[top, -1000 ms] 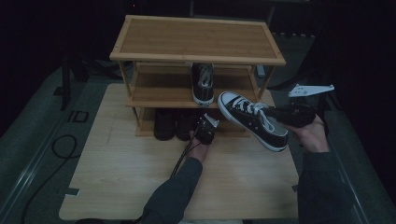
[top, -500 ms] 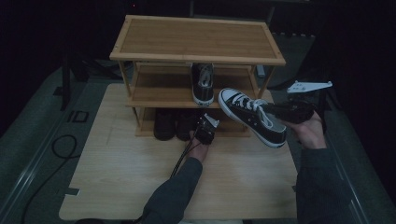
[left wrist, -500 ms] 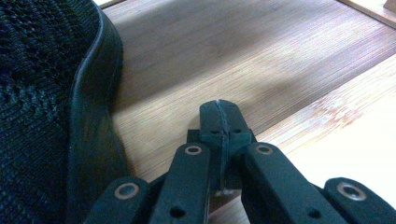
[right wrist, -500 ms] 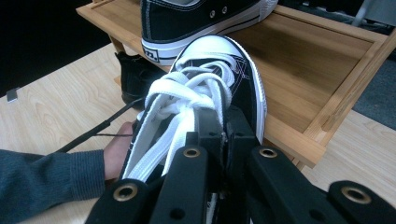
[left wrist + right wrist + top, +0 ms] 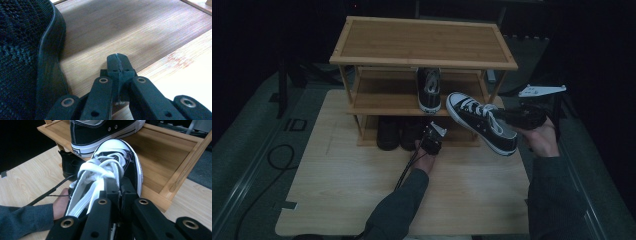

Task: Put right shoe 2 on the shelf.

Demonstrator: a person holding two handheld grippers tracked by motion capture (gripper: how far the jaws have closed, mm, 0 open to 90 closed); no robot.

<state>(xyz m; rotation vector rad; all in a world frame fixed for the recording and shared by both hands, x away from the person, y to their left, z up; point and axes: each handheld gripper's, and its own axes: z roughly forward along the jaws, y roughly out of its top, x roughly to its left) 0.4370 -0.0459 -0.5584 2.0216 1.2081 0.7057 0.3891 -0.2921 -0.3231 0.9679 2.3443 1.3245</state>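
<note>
A black sneaker with white laces and toe cap (image 5: 479,122) hangs in the air at the right front of the wooden shoe rack (image 5: 422,40). My right gripper (image 5: 509,119) is shut on its collar edge. In the right gripper view the jaws (image 5: 120,187) pinch the sneaker (image 5: 115,155), whose toe points at the middle shelf (image 5: 162,157). Its matching sneaker (image 5: 429,90) stands on that shelf. My left gripper (image 5: 429,134) sits low at the bottom shelf, shut and empty (image 5: 117,62), just right of a black mesh shoe (image 5: 22,57).
Two black shoes (image 5: 388,134) (image 5: 411,134) stand on the bottom shelf (image 5: 112,30). The rack stands on a pale wooden board (image 5: 337,190). A cable (image 5: 407,167) trails from the left gripper along the forearm. Dark floor surrounds the board.
The held sneaker has shifted very slightly toward the rack with the right gripper. The left gripper has stayed where it was.
</note>
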